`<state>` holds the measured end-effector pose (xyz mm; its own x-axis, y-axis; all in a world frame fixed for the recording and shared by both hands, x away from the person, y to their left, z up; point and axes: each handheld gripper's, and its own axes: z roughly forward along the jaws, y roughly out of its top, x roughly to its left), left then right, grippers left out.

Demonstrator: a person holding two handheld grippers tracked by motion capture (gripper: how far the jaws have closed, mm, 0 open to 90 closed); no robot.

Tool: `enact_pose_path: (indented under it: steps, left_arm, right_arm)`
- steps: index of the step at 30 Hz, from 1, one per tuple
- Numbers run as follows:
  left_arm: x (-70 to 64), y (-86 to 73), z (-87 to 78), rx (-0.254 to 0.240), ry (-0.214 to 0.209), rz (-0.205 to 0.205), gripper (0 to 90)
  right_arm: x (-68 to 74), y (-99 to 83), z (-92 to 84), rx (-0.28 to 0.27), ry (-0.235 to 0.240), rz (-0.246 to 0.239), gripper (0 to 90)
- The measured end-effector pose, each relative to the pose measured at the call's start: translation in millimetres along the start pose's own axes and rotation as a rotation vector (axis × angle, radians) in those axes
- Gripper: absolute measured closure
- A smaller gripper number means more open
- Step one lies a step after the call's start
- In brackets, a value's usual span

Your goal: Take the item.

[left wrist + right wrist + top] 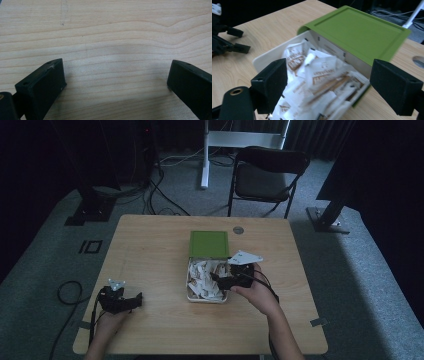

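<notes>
A white box (189, 296) (265, 57) full of white and brown paper sachets (202, 277) (322, 75) sits mid-table, its green lid (208, 243) (359, 31) hinged back on the far side. My right gripper (216, 279) (328, 82) hovers open just over the sachets at the box's right side, with nothing between its jaws. My left gripper (137, 299) (116, 77) rests open low over bare wood near the table's front left, well apart from the box.
The wooden table (150, 245) has a round cable grommet (238, 230) (419, 61) behind the lid. A black folding chair (267, 175) stands beyond the far edge, with cables on the carpet and a white stand leg (205, 155).
</notes>
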<state>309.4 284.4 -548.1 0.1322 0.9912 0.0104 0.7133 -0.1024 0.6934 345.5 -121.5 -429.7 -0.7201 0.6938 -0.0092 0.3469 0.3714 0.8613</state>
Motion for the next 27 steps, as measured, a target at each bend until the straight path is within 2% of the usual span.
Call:
enact_pose_path:
  steps: [8,16,19,20,27]
  left_arm:
    - [0.0,0.0,0.0,0.000,0.000,0.000,2.3]
    - [0.0,0.0,0.1,-0.001,0.001,0.000,2.3]
    - [0.0,0.0,0.1,-0.001,0.001,0.001,2.4]
    - [0.0,0.0,0.1,-0.001,0.001,0.001,2.3]
    - [0.1,0.0,0.1,-0.001,0.001,0.002,2.4]
  right_arm:
    - [11.1,4.0,15.2,0.013,0.043,-0.021,16.4]
    - [21.1,5.6,30.1,0.022,0.077,-0.035,21.9]
    - [23.9,6.4,34.8,0.025,0.084,-0.040,24.3]
    - [28.4,7.3,42.0,0.033,0.096,-0.052,29.1]
    - [34.1,6.3,55.9,0.060,0.111,-0.071,36.4]
